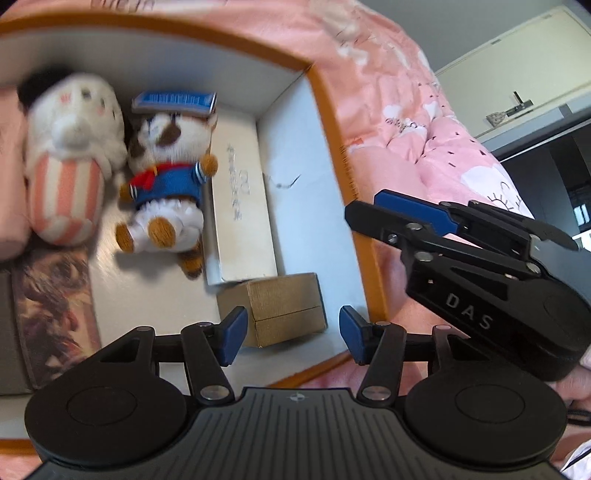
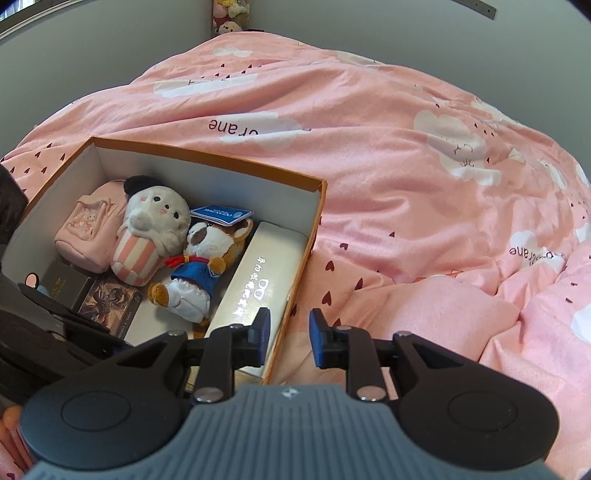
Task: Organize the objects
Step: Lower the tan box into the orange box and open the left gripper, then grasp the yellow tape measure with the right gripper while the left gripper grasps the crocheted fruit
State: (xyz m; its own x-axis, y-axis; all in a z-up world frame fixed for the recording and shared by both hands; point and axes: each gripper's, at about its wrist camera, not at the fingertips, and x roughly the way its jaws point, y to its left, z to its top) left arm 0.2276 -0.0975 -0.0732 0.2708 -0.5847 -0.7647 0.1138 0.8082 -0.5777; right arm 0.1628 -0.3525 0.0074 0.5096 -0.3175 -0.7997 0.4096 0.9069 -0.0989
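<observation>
An orange box (image 1: 334,122) with white inner walls lies on the pink bedding. Inside it are a white plush in a pink striped cup (image 2: 147,236), a plush in a blue sailor suit (image 2: 199,266), a silver case (image 2: 258,273) and a small brown carton (image 1: 284,314) in the near corner. My left gripper (image 1: 291,339) is open above that carton, with its pads apart from the carton's sides. My right gripper (image 2: 290,330) is open and straddles the orange box's (image 2: 295,291) right wall without touching it. The right gripper (image 1: 365,206) also shows from the side in the left wrist view.
A pink pouch (image 2: 85,232), a dark box (image 2: 64,286) and a picture-covered box (image 2: 110,299) fill the box's left end. A blue card (image 2: 221,214) rests by the sailor plush's head. Pink bedding (image 2: 406,184) spreads to the right. Plush toys (image 2: 229,14) sit in the far room corner.
</observation>
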